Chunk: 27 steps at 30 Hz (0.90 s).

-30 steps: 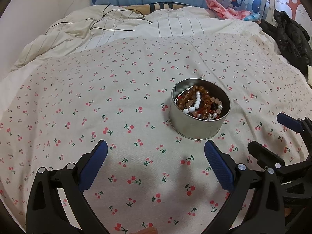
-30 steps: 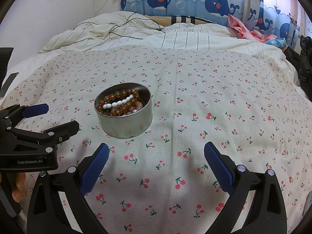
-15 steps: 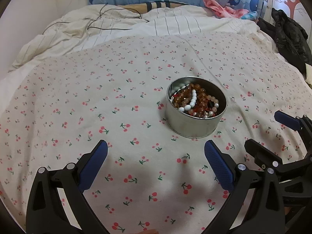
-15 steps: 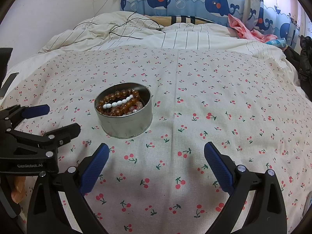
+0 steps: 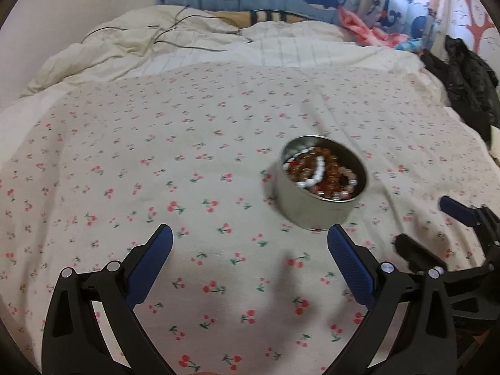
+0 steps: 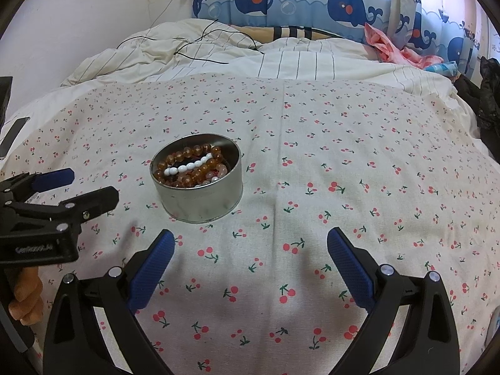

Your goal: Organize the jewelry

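A round silver tin (image 5: 315,209) (image 6: 200,200) stands on the cherry-print bedspread. It holds several bead bracelets (image 5: 322,175) (image 6: 190,165), amber and brown with one white strand. My left gripper (image 5: 250,250) is open and empty, with the tin just ahead of its right finger. It also shows at the left in the right wrist view (image 6: 78,187). My right gripper (image 6: 250,253) is open and empty, with the tin ahead and to the left. It also shows at the right in the left wrist view (image 5: 434,225).
A rumpled striped duvet (image 6: 281,59) with a black cable (image 6: 200,43) lies at the bed's far end under a whale curtain (image 6: 312,3). Pink cloth (image 6: 393,50) and dark clothing (image 5: 462,78) sit at the right. A phone (image 6: 14,131) lies at the left edge.
The left wrist view has shifted and blurred: the left gripper has moved, and the tin now sits further right and nearer its right finger. The right gripper has stayed put.
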Each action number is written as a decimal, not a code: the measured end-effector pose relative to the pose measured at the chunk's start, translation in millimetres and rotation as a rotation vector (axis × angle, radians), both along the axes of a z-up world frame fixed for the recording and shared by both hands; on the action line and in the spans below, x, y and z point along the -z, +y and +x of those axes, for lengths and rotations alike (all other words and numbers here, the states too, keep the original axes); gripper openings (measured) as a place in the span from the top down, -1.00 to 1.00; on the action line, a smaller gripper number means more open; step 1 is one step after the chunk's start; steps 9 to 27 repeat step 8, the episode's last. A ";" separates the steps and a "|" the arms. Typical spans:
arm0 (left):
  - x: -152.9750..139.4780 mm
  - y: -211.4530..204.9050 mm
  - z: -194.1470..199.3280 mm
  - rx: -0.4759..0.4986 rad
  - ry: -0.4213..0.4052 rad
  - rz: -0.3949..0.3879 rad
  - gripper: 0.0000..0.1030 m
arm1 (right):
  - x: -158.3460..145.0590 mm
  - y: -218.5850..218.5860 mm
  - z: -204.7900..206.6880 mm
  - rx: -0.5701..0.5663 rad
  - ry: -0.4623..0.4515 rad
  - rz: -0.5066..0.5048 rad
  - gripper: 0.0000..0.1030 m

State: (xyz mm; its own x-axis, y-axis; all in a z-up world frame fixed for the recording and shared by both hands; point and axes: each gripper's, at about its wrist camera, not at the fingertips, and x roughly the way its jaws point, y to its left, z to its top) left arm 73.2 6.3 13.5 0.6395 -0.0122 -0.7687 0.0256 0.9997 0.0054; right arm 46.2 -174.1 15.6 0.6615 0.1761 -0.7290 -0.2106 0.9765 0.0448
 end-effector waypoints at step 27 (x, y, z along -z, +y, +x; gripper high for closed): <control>-2.8 -4.9 2.0 0.017 -0.015 0.061 -0.85 | -1.3 -0.7 0.1 0.003 0.001 0.001 -0.83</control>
